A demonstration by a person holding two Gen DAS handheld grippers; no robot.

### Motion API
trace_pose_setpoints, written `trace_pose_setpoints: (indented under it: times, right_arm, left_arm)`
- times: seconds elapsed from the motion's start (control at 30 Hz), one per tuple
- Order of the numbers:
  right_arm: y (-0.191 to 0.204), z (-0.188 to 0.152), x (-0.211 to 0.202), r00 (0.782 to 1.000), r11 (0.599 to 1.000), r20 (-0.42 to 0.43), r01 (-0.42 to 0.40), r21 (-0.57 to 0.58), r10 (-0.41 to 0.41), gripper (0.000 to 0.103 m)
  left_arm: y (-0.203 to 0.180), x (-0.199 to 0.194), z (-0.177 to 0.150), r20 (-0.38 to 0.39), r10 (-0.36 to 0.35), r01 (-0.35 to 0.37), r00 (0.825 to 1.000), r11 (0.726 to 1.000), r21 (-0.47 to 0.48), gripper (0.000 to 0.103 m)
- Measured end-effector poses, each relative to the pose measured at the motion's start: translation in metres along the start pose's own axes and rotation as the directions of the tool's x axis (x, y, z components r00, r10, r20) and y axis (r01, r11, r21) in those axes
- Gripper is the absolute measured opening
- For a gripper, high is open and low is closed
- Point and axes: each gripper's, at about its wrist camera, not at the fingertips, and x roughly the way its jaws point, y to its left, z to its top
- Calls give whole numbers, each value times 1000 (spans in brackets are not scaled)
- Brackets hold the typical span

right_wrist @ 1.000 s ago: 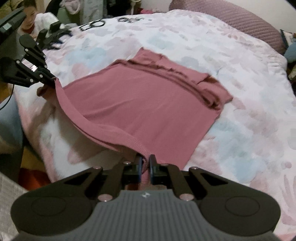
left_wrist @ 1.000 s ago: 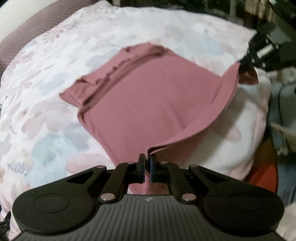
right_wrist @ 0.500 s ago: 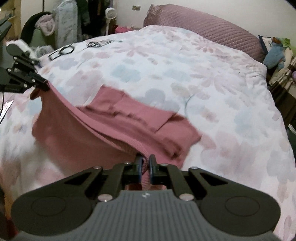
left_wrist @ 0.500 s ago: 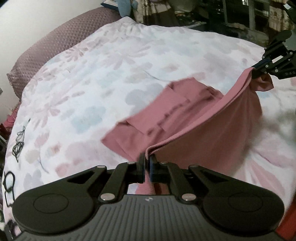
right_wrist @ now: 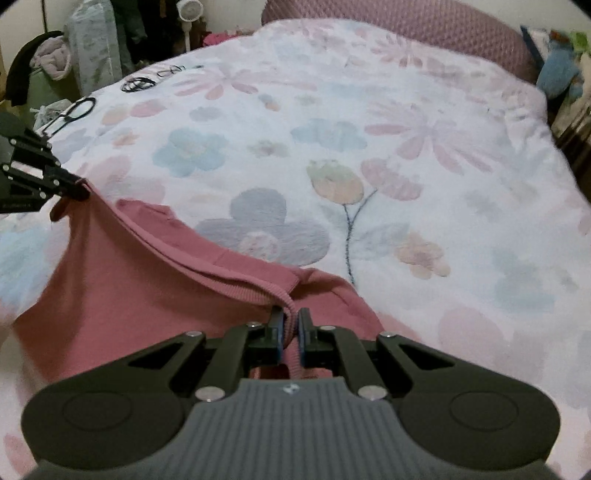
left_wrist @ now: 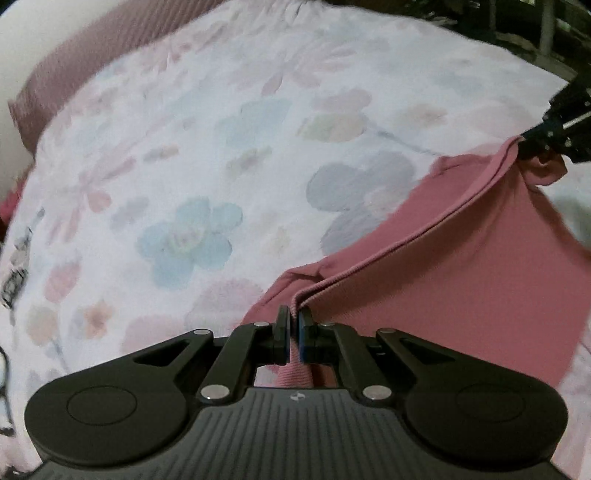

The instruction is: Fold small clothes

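One pink garment [left_wrist: 461, 280] on one floral blanket [left_wrist: 221, 147]; left gripper [left_wrist: 292, 328] and right gripper [right_wrist: 291, 328] each pinching its hem.

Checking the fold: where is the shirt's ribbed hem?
The ribbed hem stretches between the left gripper and right gripper, above the flowered bedspread.

Dusty-pink garment [right_wrist: 122, 295] with ribbed hem; white bedspread [right_wrist: 369, 155] printed with pastel pink, blue and grey flowers; mauve textured pillow [right_wrist: 399, 22]; black hand-held gripper [left_wrist: 291, 325], grey ridged body
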Motion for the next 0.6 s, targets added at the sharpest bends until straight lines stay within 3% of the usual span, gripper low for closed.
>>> trace_pose_setpoints:
  times: [0.17,0.27,0.33,0.43,0.6]
  right_arm:
    - [-19,5,62,1000,998,-28,-13,63,15,0]
    - [-28,1,86,999,993,-46,-15,119,21,0]
    - [-36,-4,87,999,985,-27,-29,168,34,2]
    - [-48,-10,75,1000,973,23,-18,228,13,15]
    - [-52,-18,41,995,959,89,-68,274,45,41]
  left_arm:
    - [16,50,-3,-62,-43,39,997,997,-66,4]
    - [23,66,-11,-74,-60,51,995,991,-123,20]
    - [32,65,-19,-33,-72,65,997,982,-180,29]
    - [50,53,-29,41,-81,89,996,953,-291,41]
    - [73,29,-46,151,-130,185,980,874,-450,55]
